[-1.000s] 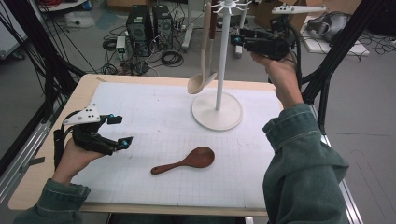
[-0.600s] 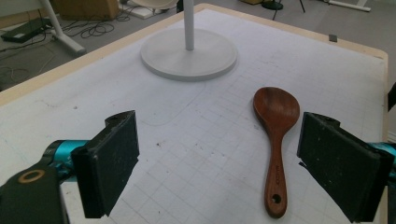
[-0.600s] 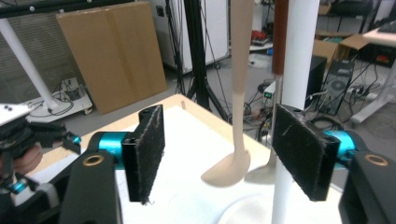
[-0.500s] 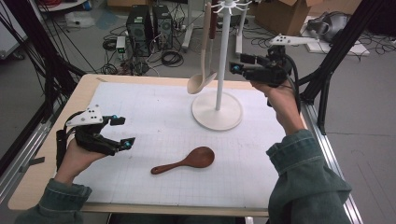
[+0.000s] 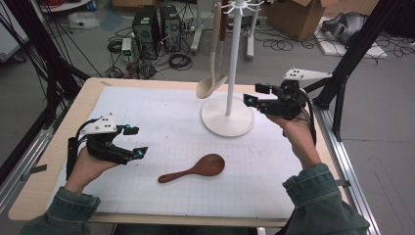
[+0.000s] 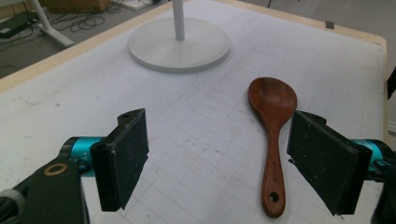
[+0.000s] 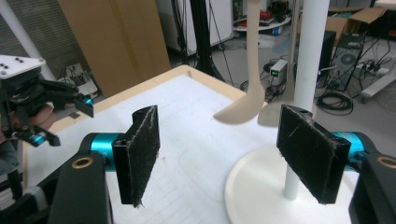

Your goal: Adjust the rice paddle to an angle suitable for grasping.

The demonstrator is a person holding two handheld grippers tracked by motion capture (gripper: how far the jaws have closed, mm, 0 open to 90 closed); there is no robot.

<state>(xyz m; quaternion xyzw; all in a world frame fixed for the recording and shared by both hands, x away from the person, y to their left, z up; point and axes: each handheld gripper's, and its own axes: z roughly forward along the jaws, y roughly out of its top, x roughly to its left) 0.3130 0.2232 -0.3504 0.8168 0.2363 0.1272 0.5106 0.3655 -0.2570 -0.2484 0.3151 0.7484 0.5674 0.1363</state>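
A dark brown wooden spoon is seen lying flat on the white gridded tabletop, in front of the white round-based utensil stand. The left gripper is held nearby with fingers spread wide, empty. The right gripper is raised beside the stand, fingers wide apart, holding nothing.

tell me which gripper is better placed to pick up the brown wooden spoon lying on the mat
Probably left. The left gripper is open, low over the mat, and the wooden spoon lies just ahead by its jaws. The right gripper is open too, but up beside the white stand.
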